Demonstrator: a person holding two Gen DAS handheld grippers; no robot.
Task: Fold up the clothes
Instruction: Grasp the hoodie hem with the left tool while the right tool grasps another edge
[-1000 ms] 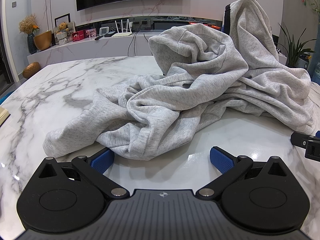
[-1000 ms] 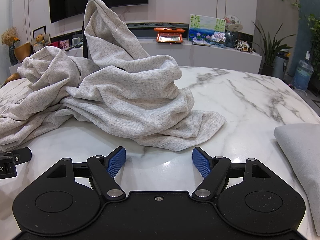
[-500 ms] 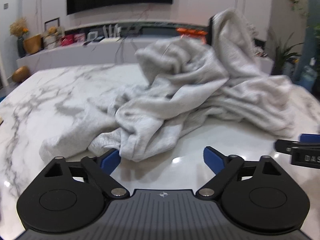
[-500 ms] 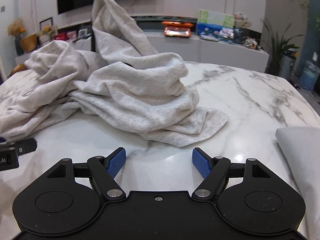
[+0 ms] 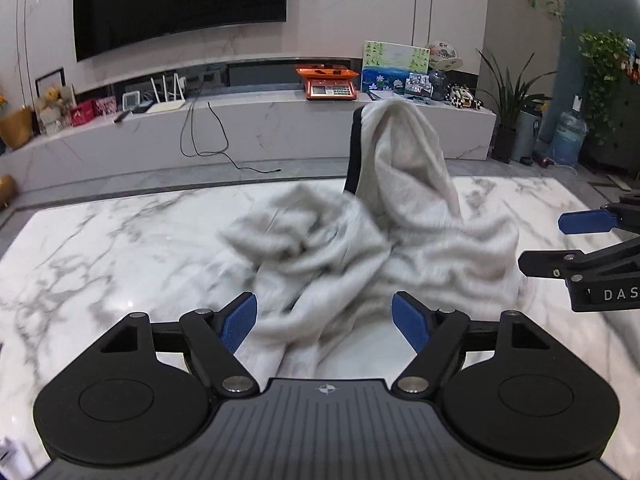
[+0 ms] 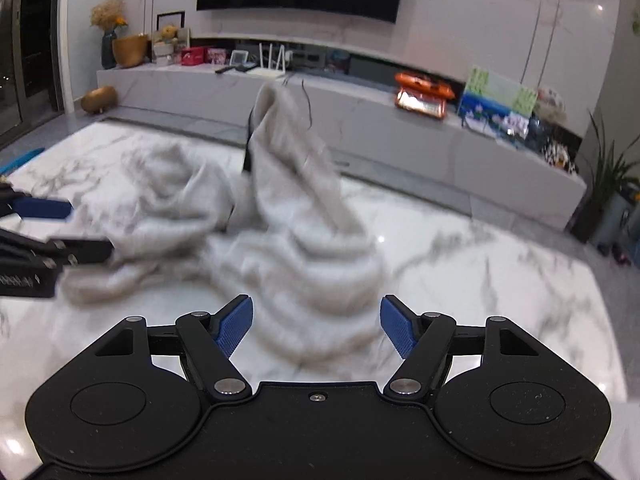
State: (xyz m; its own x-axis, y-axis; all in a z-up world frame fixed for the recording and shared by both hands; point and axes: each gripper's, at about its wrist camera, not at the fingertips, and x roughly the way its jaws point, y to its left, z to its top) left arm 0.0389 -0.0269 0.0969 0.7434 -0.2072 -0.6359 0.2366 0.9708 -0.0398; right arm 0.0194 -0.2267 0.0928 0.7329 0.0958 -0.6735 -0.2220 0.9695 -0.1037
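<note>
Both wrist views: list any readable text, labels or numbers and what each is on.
"DAS", cut off by the frame edge: white letters on the side of the right gripper, seen in the left wrist view.
White marks on the left gripper body in the right wrist view: blurred, unreadable.
Orange scale keypad and display: too small to read.
Red boxes on the TV shelf: print too small to read.
Nothing else legible.

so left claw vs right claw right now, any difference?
Little. The left claw has a fold of the grey sweatshirt lying between its blue pads, while the right claw sits over that garment's other end. In each view the other claw pokes in from the opposite edge. Shared: both are open, empty, and above the marble table.
</note>
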